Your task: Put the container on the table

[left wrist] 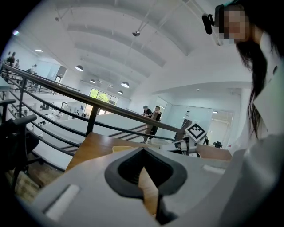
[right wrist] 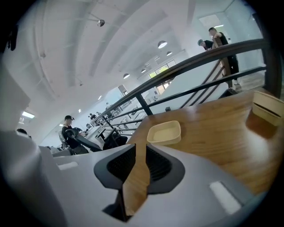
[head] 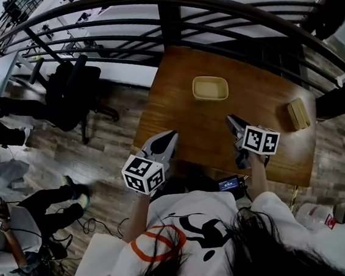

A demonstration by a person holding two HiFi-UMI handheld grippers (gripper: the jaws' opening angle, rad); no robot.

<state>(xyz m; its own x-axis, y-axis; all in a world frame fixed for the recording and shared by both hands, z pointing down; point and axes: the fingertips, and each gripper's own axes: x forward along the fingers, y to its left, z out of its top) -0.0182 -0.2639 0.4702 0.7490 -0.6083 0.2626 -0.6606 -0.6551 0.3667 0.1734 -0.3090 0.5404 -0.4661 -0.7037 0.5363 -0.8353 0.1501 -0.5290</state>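
two things stay unclear: the tan flat block [head: 298, 113] near the brown wooden table's [head: 176, 112] right edge cannot be identified, and the left gripper view shows only a sliver of the shallow beige rectangular container [head: 210, 88]. the right gripper view shows that container whole, resting on the tabletop ahead. the left gripper [left wrist: 143, 150] has its fingers pressed together, empty; the right gripper [right wrist: 141, 146] has its fingers a thin slit apart, gripping nothing. a black metal railing [head: 171, 12] curves behind the table, and a black office chair [head: 69, 90] stands at its left.
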